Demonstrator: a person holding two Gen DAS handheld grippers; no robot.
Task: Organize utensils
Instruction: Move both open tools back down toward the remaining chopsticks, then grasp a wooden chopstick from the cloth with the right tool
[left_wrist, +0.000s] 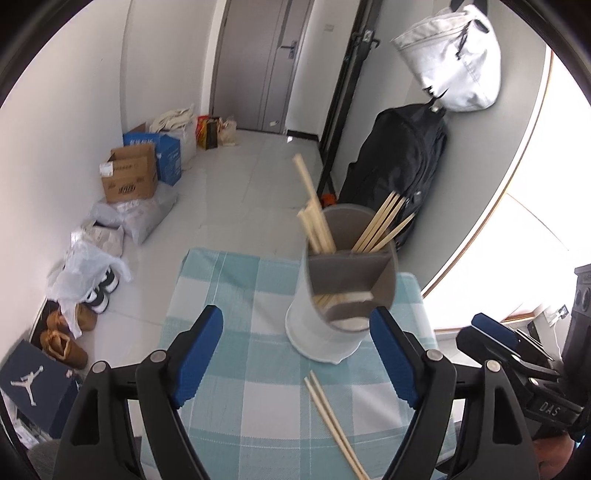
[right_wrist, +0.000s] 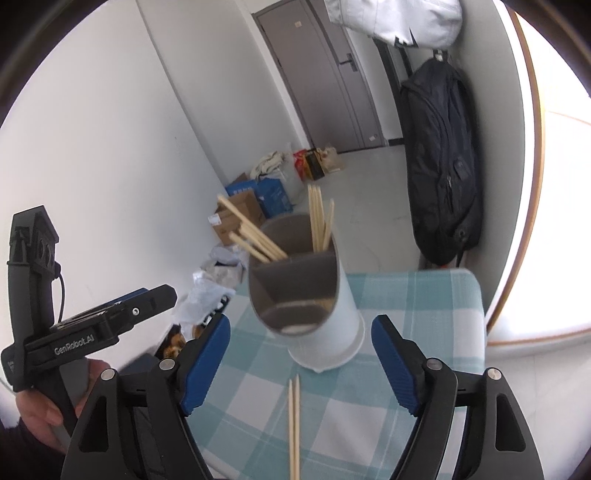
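Chopsticks (right_wrist: 294, 424) on cloth: light, stiff, slippery, likely best pinched mid-shaft; left gripper (left_wrist: 295, 356) and right gripper (right_wrist: 300, 363) both wide open, empty.

A home entryway: door (left_wrist: 258, 62), shoes (left_wrist: 99, 291), hung backpack (left_wrist: 399, 162).

Left gripper (left_wrist: 295, 354) fills the bottom of its own view, jaws spread wide, blue pads (left_wrist: 197, 354) well apart and gripping nothing. Right gripper (right_wrist: 299, 363) sits the same way low in its view, jaws wide, blue pads (right_wrist: 205, 363) holding nothing; in the left view its black body shows at the lower right edge. In the right view the left gripper appears at lower left, tilted upward to the right, a hand (right_wrist: 40, 410) wrapped round its handle.
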